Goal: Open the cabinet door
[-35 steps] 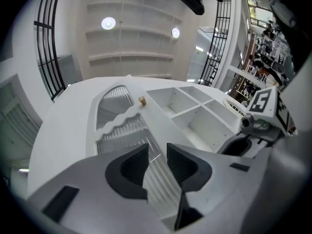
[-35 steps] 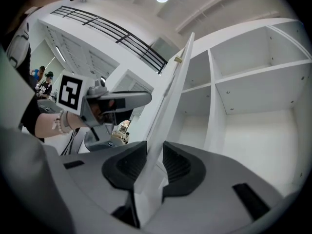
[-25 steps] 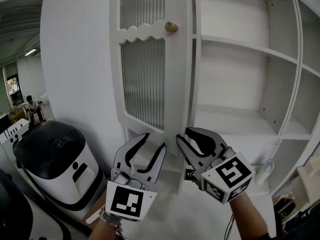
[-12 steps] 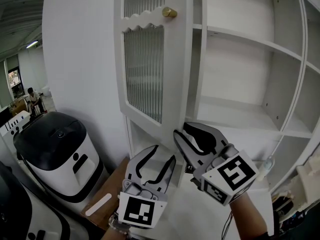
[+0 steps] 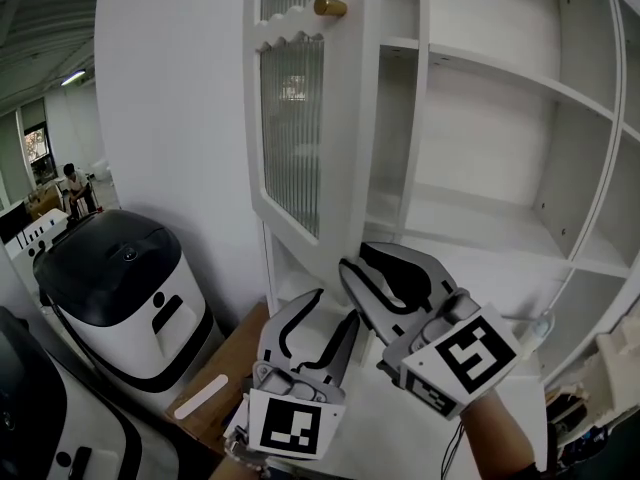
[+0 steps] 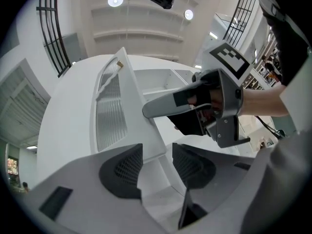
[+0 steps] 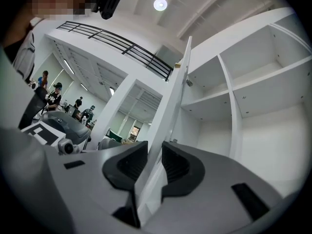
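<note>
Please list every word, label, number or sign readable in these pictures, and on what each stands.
No word, brand or number can be read in any view.
On the left marker cube: black and white square pattern, no letters.
On the right marker cube: same kind of pattern.
On the white and black machine: dark dot and bar sign, no text.

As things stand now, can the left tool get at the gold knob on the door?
Probably yes. The left tool, its jaws having just been opening and empty, sits below the door. The knob is high above it, with nothing in the way, though it is a long lift.
</note>
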Demonstrator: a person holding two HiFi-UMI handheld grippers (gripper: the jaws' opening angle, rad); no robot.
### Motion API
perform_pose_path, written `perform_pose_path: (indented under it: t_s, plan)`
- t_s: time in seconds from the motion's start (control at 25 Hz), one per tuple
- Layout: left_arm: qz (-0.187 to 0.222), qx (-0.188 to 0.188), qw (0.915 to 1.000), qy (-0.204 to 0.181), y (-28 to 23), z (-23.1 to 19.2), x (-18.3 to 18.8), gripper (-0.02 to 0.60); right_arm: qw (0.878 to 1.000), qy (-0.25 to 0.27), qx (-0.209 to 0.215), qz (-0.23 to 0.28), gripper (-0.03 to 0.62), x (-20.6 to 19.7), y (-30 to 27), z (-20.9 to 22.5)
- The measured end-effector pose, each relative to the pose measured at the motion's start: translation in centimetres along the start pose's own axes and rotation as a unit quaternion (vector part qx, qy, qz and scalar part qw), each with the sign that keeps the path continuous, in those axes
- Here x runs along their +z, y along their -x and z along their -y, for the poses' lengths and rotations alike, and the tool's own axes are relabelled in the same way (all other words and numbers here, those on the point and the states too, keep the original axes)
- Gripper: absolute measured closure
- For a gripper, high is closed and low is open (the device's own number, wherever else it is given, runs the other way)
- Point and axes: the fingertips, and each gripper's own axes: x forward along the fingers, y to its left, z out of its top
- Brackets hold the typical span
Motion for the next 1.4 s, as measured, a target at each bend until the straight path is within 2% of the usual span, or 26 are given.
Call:
perform_pose_path:
  t_s: [0.28, 0.44, 0.84, 1.12, 1.4]
  plan:
    - [0.000, 0.018, 0.9998, -0.004, 1.1, -1.0, 0.0, 0.408, 1.000, 0.009, 0.016, 0.022, 0.499, 1.0, -0.7, -2.2]
    - [-0.007, 0.027, 0.9995, -0.015, 1.5, -1.3, -0.3, 0.408, 1.000, 0.003, 0.027, 0.011, 0.502, 0.8, -0.8, -3.1]
    - [-0.008, 0.074, 0.9968, -0.028, 3.2, -3.4, -0.4, 0.411, 0.997, 0.010, 0.056, 0.046, 0.505, 2.1, -1.7, -5.5]
    - [-0.013, 0.096, 0.9943, -0.044, 5.0, -4.6, -0.5, 0.442, 0.995, 0.010, 0.082, 0.058, 0.510, 2.5, -2.5, -7.3]
    - [-0.026, 0.112, 0.9925, -0.042, 7.2, -6.5, -0.8, 0.462, 0.990, 0.009, 0.116, 0.084, 0.523, 3.4, -3.8, -9.7]
